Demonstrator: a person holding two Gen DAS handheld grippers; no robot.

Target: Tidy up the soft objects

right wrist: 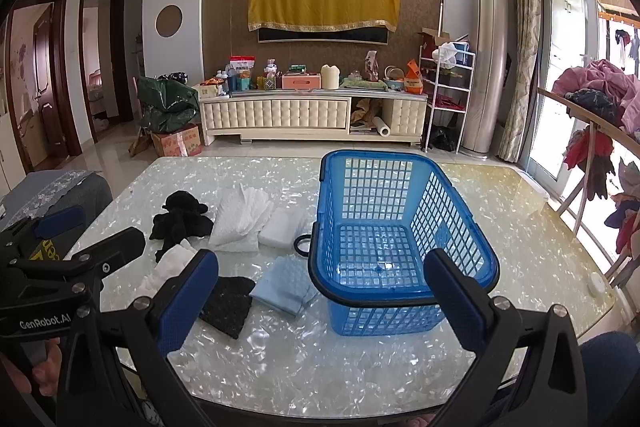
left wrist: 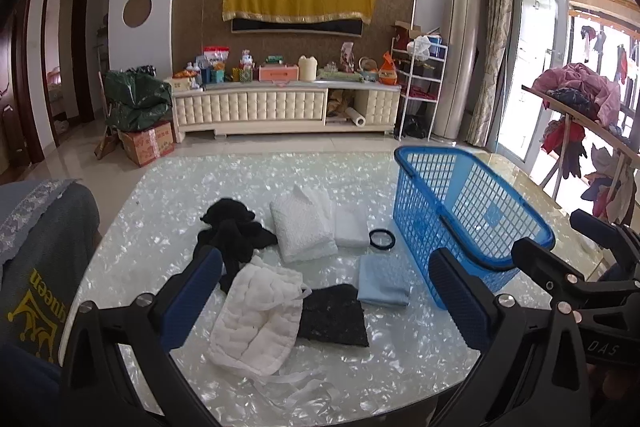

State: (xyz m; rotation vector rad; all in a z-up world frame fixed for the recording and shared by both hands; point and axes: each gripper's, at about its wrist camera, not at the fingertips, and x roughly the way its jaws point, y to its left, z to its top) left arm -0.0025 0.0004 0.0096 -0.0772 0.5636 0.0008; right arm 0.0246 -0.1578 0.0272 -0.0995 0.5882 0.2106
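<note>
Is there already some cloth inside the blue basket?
No, the blue basket holds nothing: its grid floor shows bare in the right wrist view, and the light blue cloth lies outside it on the table.

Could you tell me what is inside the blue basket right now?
Nothing shows inside the blue basket: its grid floor is bare in the right wrist view. The cloths, such as the light blue cloth, lie beside it on the table. The near wall hides a thin strip.
</note>
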